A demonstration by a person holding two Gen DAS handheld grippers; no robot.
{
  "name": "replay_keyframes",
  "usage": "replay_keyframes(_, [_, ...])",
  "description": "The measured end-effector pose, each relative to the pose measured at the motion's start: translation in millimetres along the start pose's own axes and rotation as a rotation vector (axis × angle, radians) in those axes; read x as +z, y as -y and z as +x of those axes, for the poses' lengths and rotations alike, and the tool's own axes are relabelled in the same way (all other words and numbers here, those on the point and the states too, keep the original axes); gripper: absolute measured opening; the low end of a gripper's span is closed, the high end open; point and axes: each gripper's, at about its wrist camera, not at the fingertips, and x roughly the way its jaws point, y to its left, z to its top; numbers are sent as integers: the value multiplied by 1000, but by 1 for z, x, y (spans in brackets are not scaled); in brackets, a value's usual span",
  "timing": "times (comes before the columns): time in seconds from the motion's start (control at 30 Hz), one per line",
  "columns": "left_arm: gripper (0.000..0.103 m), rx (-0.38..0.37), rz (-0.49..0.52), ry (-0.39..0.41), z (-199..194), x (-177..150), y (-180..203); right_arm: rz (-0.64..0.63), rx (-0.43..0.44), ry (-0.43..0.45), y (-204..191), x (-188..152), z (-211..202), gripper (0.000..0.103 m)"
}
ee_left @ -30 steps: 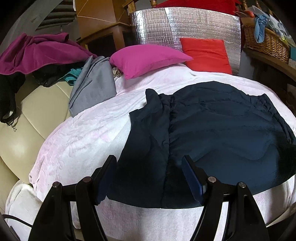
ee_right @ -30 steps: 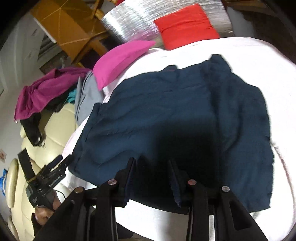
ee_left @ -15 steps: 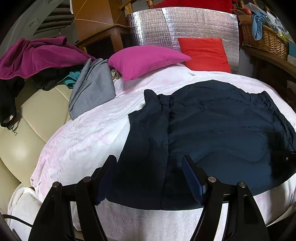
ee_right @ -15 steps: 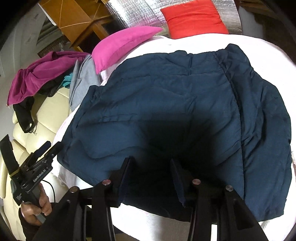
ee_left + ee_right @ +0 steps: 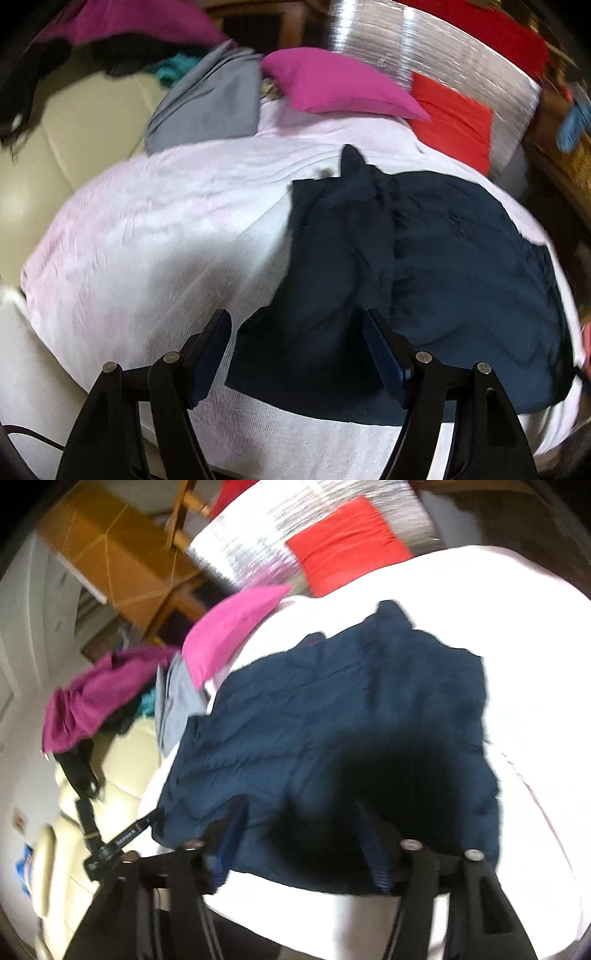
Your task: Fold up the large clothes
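The navy padded jacket lies spread flat on the pale pink blanket, directly ahead of both tools and below their fingertips.

Right gripper: the jaws are opening. A second ago they stood narrow over the near hem; they now stand wide apart, and no fabric is pinched between them. The hem lies under the gap, untouched by either pad. The view has also swung, so that the jacket's near left corner sits closer to the left finger than before.

Left gripper: the jaws stand wide, unchanged from a second ago, and empty. The tool has shifted sideways and rolled; the jacket's folded-in left panel, formerly centred ahead of it, now lies ahead and toward the right finger, with bare blanket ahead of the left finger.

Assessment: neither tool holds the garment. One side panel appears already folded inward. The widening of the right jaws suggests a fresh grasp at the near hem is being prepared. Both views are motion-blurred, so fine contact cannot be confirmed.
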Motion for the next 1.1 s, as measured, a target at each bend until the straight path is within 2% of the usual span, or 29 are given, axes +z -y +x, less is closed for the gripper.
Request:
replay_keyframes(0.07, [77, -14, -48, -23, 4, 2, -7, 51, 37, -4, 15, -4, -11, 74])
replay_keyframes(0.17, [80, -4, -78, -50, 10, 1, -11, 132, 31, -30, 35, -17, -17, 77])
replay_keyframes(0.33, [84, 23, -64, -94, 22, -7, -6, 212, 0, -55, 53, -28, -17, 77])
replay_keyframes(0.47, [85, 41, -44, -101, 28, -9, -2, 278, 57, -100, 59, -40, -10, 77])
replay_keyframes(0.6, [85, 59, -26, -90, 27, -8, 2, 311, -12, -133, 58, -45, 15, 77])
replay_keyframes(0.67, [85, 66, -6, -78, 24, -9, 5, 358, -13, -96, 64, -44, 20, 77])
replay_keyframes(0.77, [85, 78, 18, -63, 20, -10, 6, 407, 26, 16, 68, -36, 19, 76])
replay_keyframes(0.8, [85, 81, 22, -60, 19, -9, 7, 404, 24, 41, 66, -34, 18, 71])
replay_keyframes(0.83, [85, 86, 29, -53, 18, -9, 8, 396, 13, 66, 65, -33, 17, 61])
replay_keyframes(0.9, [85, 88, 44, -42, 15, -9, 11, 330, -28, 148, 52, -27, 11, 53])
replay_keyframes(0.93, [85, 93, 54, -35, 13, -9, 13, 268, -55, 187, 42, -25, 8, 52])
replay_keyframes(1.0, [85, 107, 78, -19, 10, -10, 16, 184, -129, 197, 29, -22, 11, 52])
replay_keyframes(1.03, [85, 110, 87, -12, 9, -10, 17, 173, -176, 167, 29, -22, 19, 52])
replay_keyframes(1.07, [85, 110, 92, -4, 7, -10, 18, 192, -212, 131, 35, -24, 27, 52])
replay_keyframes(1.1, [85, 111, 93, 1, 6, -10, 19, 212, -210, 119, 39, -26, 29, 52])
